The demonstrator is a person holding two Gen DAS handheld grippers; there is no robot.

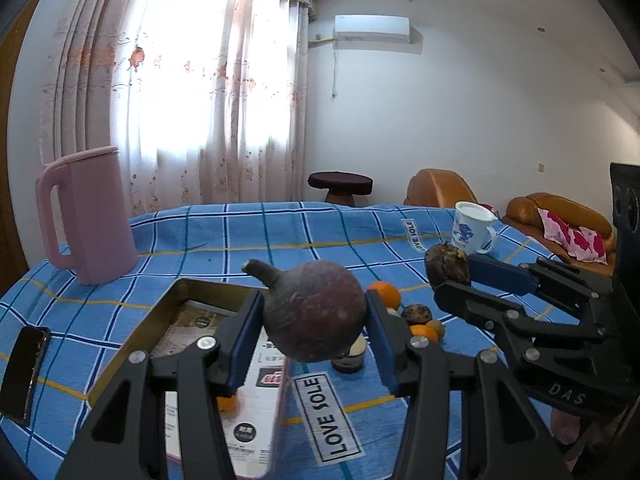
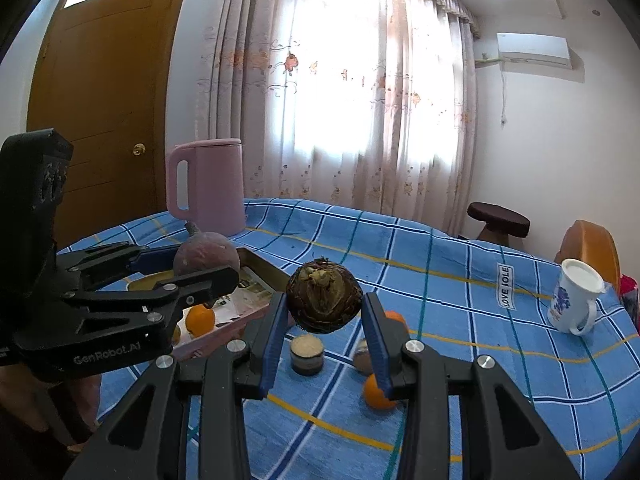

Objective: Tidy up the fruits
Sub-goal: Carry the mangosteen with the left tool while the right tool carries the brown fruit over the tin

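Observation:
My left gripper (image 1: 314,320) is shut on a round purple fruit with a stem (image 1: 312,312) and holds it above the near edge of a shallow golden tray (image 1: 176,292). One orange (image 2: 199,320) lies in the tray. My right gripper (image 2: 325,320) is shut on a brown scaly round fruit (image 2: 324,298) and holds it above the table. Under it lie two oranges (image 2: 378,392), a small dark cut fruit (image 2: 307,354) and other small brown fruits (image 1: 417,314). The right gripper also shows in the left wrist view (image 1: 450,276), the left one in the right wrist view (image 2: 200,264).
The round table has a blue checked cloth (image 1: 280,232). A pink kettle (image 1: 88,216) stands at the back left. A white and blue mug (image 1: 472,228) stands at the back right. A black phone (image 1: 24,372) lies at the left edge. A stool (image 1: 340,186) and sofas stand behind.

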